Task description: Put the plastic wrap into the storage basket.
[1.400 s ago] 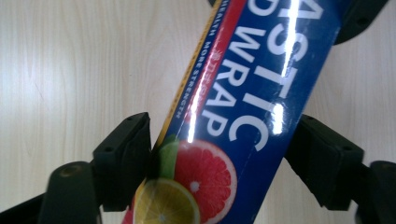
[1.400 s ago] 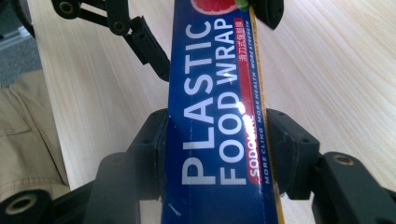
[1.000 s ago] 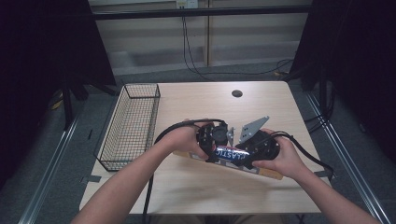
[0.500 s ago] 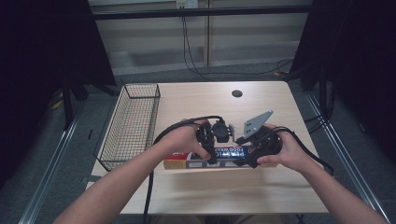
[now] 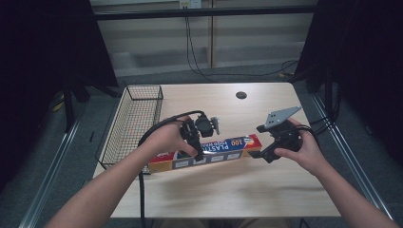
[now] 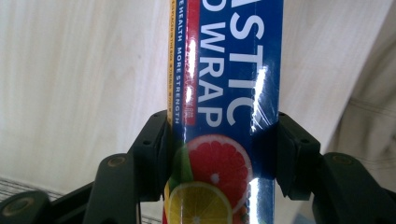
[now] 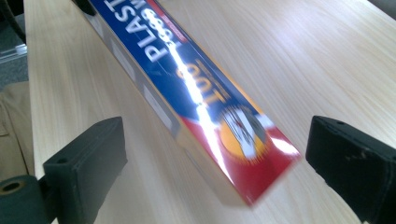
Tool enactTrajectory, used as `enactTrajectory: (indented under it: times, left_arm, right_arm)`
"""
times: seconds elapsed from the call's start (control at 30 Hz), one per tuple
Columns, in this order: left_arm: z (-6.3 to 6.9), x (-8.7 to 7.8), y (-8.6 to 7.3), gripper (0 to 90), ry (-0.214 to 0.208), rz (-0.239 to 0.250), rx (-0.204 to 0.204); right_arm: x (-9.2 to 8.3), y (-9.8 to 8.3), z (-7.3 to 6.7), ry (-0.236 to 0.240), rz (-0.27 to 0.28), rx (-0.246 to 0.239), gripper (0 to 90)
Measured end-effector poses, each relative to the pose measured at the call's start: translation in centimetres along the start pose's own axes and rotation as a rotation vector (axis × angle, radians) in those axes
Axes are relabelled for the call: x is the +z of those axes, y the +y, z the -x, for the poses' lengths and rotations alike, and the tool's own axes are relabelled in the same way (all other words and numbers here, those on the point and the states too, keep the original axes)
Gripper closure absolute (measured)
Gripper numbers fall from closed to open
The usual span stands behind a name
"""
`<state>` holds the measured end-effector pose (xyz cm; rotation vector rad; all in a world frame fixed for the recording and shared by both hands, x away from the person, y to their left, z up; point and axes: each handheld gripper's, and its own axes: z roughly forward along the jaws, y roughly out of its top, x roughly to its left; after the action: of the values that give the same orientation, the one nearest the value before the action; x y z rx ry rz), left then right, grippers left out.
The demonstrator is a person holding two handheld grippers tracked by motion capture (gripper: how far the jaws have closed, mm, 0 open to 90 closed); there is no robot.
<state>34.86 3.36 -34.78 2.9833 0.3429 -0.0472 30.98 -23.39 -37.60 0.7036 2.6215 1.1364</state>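
Pale wooden table (image 5: 266,190), dark room around it. On it the plastic wrap box (image 5: 209,149) is pinched across its width near mid-length by the left gripper (image 5: 198,153). The right gripper (image 5: 260,154) has just been opening; its pads stand spread either side of the box's end, touching nothing. Held by one grip alone, that long box could droop or twist at the free end. The wire basket (image 5: 130,123) sits just beyond the left gripper's outer side; bare tabletop lies open ahead of both.
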Motion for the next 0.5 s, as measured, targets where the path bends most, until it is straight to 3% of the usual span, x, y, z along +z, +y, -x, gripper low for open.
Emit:
enactTrajectory:
  times: [0.2, 0.27, 0.3, 0.4, 0.43, 0.5]
  left_arm:
    - [-0.8, -0.6, -1.3, 45.4, 0.026, 0.026, -0.070]
    - [-1.1, -0.6, -1.8, 45.4, 0.019, 0.030, -0.096]
    - [-1.2, -0.7, -2.0, 45.4, 0.023, 0.022, -0.089]
    - [-1.7, -0.8, -2.7, 45.4, 0.022, 0.020, -0.134]
    - [-1.7, -0.8, -2.8, 45.4, 0.026, 0.033, -0.157]
    - [-1.9, -0.9, -3.0, 45.4, 0.020, 0.032, -0.165]
  right_arm:
    - [0.0, -0.8, 0.0, 0.013, -0.024, 0.002, 1.2]
    - [0.1, -1.2, 0.0, 0.014, -0.034, 0.012, 0.7]
    - [0.2, -1.4, 0.0, 0.008, -0.038, 0.010, 0.4]
    - [0.7, -2.1, -0.2, -0.011, -0.063, 0.021, 1.3]
    - [0.8, -2.4, -0.2, -0.013, -0.077, 0.011, 1.3]
    - [1.0, -2.5, -0.3, -0.011, -0.079, 0.007, 1.3]
